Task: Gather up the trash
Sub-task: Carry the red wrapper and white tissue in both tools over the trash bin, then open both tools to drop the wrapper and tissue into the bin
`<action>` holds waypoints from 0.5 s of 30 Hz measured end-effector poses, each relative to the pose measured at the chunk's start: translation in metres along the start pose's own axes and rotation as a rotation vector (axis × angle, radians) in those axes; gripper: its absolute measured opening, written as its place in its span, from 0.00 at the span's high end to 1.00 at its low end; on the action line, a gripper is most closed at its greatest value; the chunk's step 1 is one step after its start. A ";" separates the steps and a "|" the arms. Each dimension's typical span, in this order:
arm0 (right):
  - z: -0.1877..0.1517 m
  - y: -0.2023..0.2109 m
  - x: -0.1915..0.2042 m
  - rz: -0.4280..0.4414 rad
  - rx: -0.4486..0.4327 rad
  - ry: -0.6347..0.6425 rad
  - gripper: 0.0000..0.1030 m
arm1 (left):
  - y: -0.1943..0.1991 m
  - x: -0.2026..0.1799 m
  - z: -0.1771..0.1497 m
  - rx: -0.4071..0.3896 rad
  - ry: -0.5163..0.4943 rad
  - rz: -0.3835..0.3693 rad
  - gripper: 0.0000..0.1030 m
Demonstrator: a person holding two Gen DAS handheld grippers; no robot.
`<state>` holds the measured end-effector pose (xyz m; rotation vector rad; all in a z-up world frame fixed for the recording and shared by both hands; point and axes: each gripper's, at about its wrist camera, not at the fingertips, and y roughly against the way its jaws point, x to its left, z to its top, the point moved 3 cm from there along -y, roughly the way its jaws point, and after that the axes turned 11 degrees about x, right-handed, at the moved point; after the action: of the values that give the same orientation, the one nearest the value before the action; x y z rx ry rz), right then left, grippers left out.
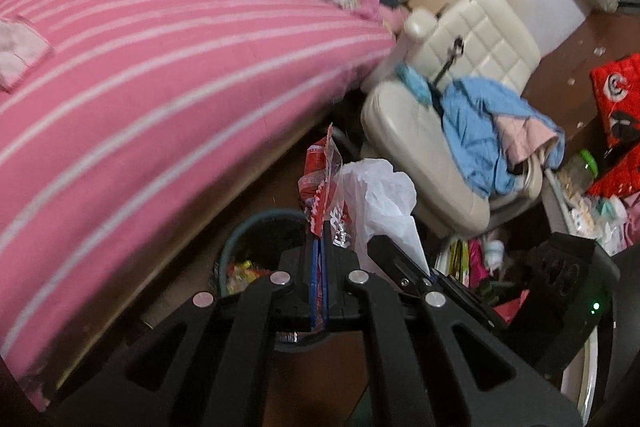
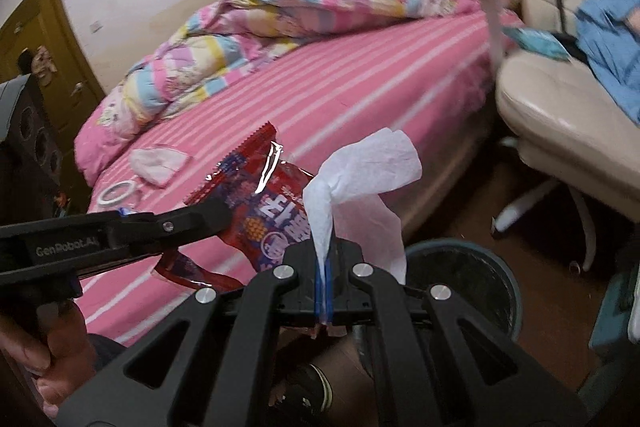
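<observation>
My left gripper (image 1: 319, 241) is shut on a red snack wrapper (image 1: 322, 171), which sticks up past its tips. In the right wrist view the left gripper (image 2: 218, 215) comes in from the left with the same wrapper (image 2: 276, 223). My right gripper (image 2: 324, 267) is shut on a white tissue (image 2: 368, 167) that flops above its tips. From the left wrist view the right gripper (image 1: 394, 259) sits just right of the wrapper, tissue (image 1: 380, 195) in it. A dark bin with a teal rim (image 1: 240, 227) stands on the floor below both grippers, coloured wrappers inside; its rim (image 2: 500, 267) also shows lower right.
A bed with a pink striped sheet (image 1: 160, 67) fills the left, a rolled quilt (image 2: 280, 7) at its far side. A cream office chair (image 1: 424, 131) with blue clothes (image 1: 480, 123) stands right of the bin. Tape roll (image 2: 114, 193) and a white cloth (image 2: 160, 161) lie on the bed.
</observation>
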<state>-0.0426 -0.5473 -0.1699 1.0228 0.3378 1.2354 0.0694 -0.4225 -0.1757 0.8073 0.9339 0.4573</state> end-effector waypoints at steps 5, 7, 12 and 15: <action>-0.013 -0.014 -0.034 -0.028 0.043 -0.064 0.98 | -0.049 -0.007 -0.002 0.082 0.001 0.009 0.99; -0.020 -0.021 -0.049 -0.037 0.063 -0.090 0.98 | -0.067 -0.006 -0.003 0.110 0.003 0.010 0.99; -0.037 -0.042 -0.077 -0.053 0.114 -0.142 0.98 | -0.107 0.000 -0.005 0.181 -0.015 0.051 0.99; -0.045 -0.055 -0.088 -0.062 0.144 -0.168 0.98 | -0.127 0.003 -0.006 0.220 -0.031 0.066 0.99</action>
<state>-0.0709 -0.6042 -0.2635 1.2224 0.3291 1.0733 0.0673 -0.4982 -0.2776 1.0445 0.9407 0.4024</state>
